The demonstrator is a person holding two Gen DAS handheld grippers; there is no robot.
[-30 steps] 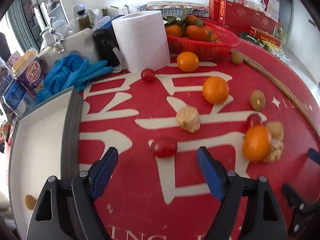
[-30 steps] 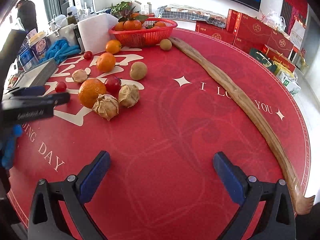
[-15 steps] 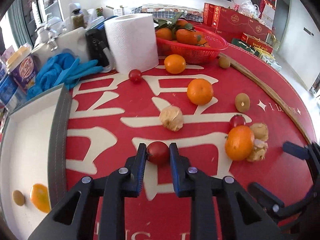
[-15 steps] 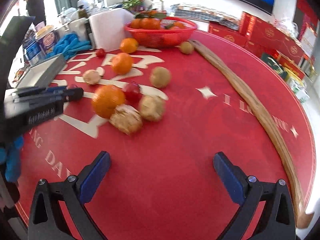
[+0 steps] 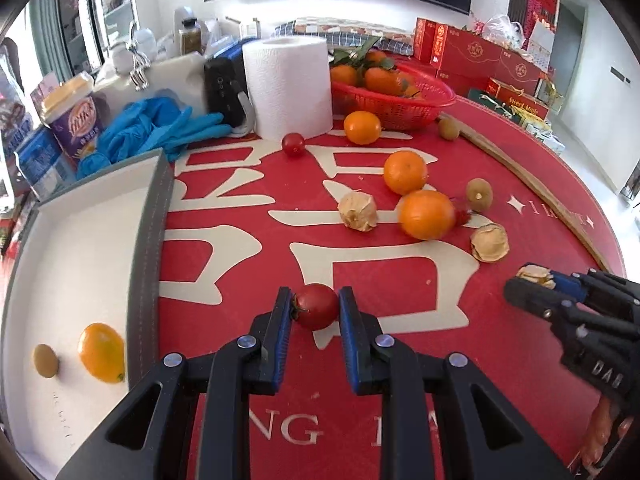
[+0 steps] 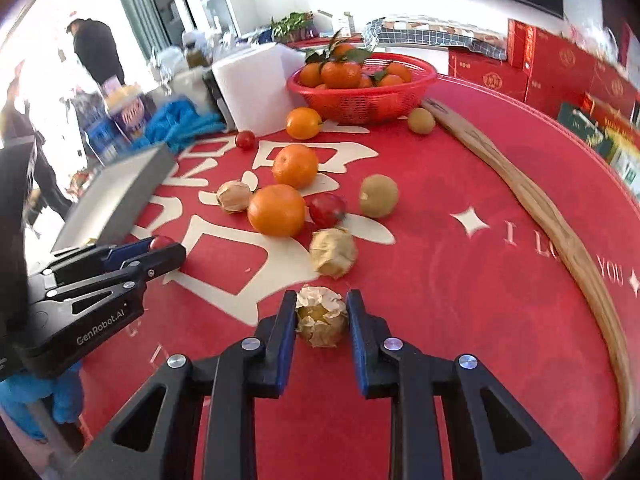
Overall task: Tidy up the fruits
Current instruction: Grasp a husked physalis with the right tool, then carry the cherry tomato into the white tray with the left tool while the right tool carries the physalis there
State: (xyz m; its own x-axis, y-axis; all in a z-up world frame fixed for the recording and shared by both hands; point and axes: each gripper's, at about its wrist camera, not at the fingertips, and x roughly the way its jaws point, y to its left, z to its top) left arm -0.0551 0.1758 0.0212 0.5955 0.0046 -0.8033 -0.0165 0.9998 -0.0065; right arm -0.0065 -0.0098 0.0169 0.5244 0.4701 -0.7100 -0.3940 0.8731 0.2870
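My left gripper (image 5: 314, 312) is shut on a red cherry tomato (image 5: 317, 306) over the red table mat. My right gripper (image 6: 321, 312) is shut on a papery husked fruit (image 6: 321, 316); it also shows in the left wrist view (image 5: 534, 274) at the right. Loose oranges (image 5: 426, 214), husked fruits (image 5: 357, 212), kiwis (image 5: 479, 195) and another cherry tomato (image 5: 293, 144) lie on the mat. A white tray (image 5: 150, 240) at the left holds a yellow fruit (image 5: 101, 352) and a small brown fruit (image 5: 46, 360).
A red basket (image 5: 396, 100) of oranges stands at the back beside a paper towel roll (image 5: 288, 88). Blue gloves (image 5: 156, 128), a cup and boxes crowd the back left. A long wooden stick (image 6: 532, 200) lies along the right of the mat.
My right gripper has moved to the fruit cluster and shut on a husked fruit. My left gripper stays shut on the cherry tomato and has drawn back and up a little.
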